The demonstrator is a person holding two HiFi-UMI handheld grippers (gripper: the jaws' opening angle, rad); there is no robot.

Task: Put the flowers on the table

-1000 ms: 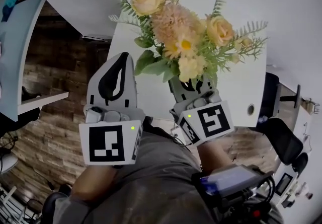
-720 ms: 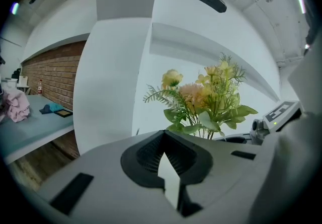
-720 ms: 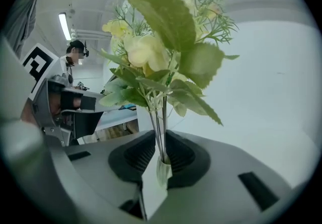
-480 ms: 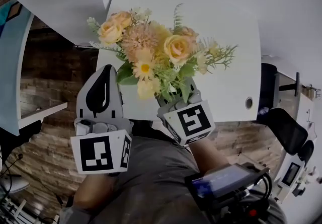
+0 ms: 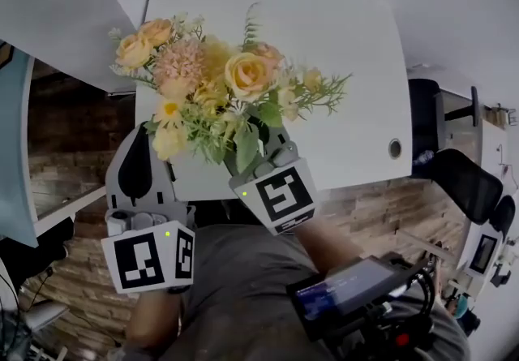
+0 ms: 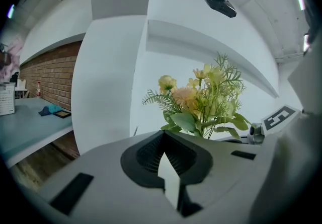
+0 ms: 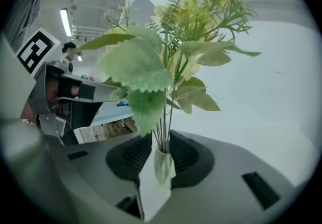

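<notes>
Release, by all appearances, as the step in hand; right gripper (image 5: 258, 155) at the near edge of the white table (image 5: 349, 67), jaws opening, with the pale-wrapped stem foot (image 7: 163, 163) between them and seemingly unpinched, a strip of light beside the wrap; flowers (image 5: 212, 96) standing up out of those jaws over the near edge, toward the near left corner, heads tipped to the left; impossible to tell from any view whether resting on the surface yet or just above it; left gripper (image 5: 139, 134) just beside the bunch on its left, off the near edge, jaws closed tip to tip on nothing.

To do it well: lower first if short of the surface, the bunch being top-heavy and likely to topple leftward; finish widening slowly and evenly, without dragging the wrap sideways with either pad; expect to lay the stems down rather than stand them; draw back toward the body along the line of the stems, and only once clear of the leaves; hold the left gripper ready near the corner as a stop against a roll off the edge.
</notes>
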